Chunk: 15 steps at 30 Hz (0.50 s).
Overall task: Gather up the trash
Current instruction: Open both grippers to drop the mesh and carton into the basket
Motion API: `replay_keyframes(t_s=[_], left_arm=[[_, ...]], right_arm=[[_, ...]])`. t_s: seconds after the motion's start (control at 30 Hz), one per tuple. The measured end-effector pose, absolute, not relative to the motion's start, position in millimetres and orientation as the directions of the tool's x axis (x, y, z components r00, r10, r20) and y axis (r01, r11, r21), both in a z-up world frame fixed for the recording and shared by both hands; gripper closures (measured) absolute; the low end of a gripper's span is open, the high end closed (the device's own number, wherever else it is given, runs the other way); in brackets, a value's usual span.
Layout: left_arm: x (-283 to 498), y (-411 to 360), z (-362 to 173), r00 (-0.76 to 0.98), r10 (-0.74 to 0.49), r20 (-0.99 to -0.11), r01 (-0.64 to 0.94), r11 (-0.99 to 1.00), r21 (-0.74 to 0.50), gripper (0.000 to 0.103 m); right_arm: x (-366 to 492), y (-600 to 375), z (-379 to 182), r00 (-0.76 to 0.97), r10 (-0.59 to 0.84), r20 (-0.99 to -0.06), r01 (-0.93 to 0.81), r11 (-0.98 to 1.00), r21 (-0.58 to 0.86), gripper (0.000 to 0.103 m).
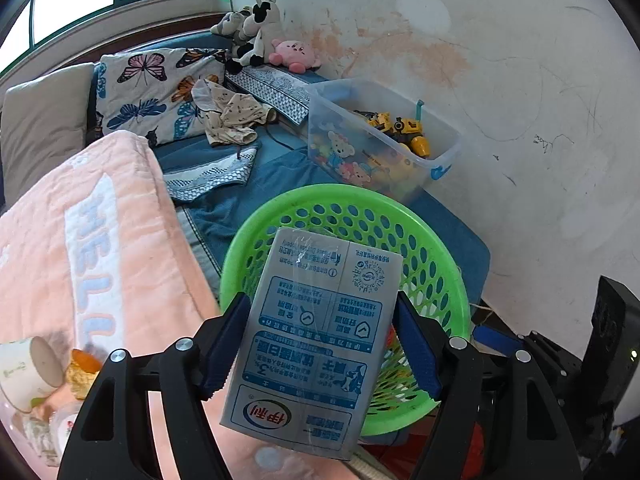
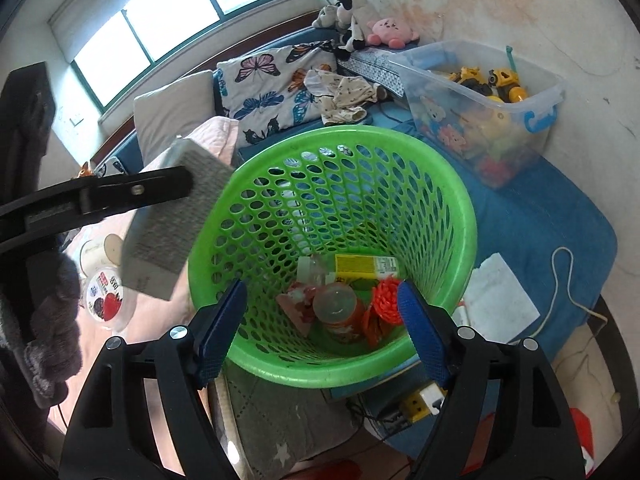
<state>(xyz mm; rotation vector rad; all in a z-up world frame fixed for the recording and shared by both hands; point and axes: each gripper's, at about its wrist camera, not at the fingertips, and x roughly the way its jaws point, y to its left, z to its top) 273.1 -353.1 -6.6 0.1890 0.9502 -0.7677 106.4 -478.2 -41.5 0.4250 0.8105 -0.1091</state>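
Left gripper [image 1: 320,344]: jaws closed on the flat sides of a grey milk carton [image 1: 312,344], held above the near rim of the green basket [image 2: 460,208]. Right gripper [image 2: 320,332]: wide open, holding nothing, over the same basket. Basket contents: bottle [image 2: 338,306], wrappers. Risk, judged: carton is still partly outside the rim; an early release could bounce it onto the pink blanket [image 1: 100,240].

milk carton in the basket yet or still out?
Out. The left gripper holds the milk carton in its jaws, beside and above the green basket rim, not inside.
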Motion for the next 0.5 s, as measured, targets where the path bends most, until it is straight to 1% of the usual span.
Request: replay_keyframes(t_s=[0.07, 0.1, 0.17, 0.4, 0.5], left_arm=[[273.7, -354.7, -11.1, 0.335, -0.502, -0.797, 0.661, 0.728, -0.182, 0.032], [274.2, -355.1, -12.4, 0.332, -0.505, -0.797, 0.662, 0.727, -0.184, 0.027], [273.8, -353.3, -12.2, 0.343, -0.509, -0.79, 0.662, 0.728, -0.181, 0.023], [267.9, -330.9, -4.9, 0.358, -0.509, -0.783, 0.651, 0.737, -0.181, 0.023], [262.8, -312.1, 1.4, 0.391, -0.492, -0.778, 0.639, 0.753, -0.156, 0.023]], right_arm=[[105.3, -475.6, -40.6, 0.69, 0.065, -0.721, 0.25, 0.913, 0.322, 0.026], [104.8, -474.7, -40.6, 0.691, 0.066, -0.72, 0.248, 0.914, 0.321, 0.026], [104.1, -472.7, -40.7, 0.691, 0.066, -0.72, 0.245, 0.915, 0.32, 0.026], [100.6, -464.7, -35.6, 0.699, 0.072, -0.711, 0.232, 0.918, 0.322, 0.026], [98.2, -458.3, -30.8, 0.706, 0.078, -0.704, 0.219, 0.921, 0.322, 0.026]])
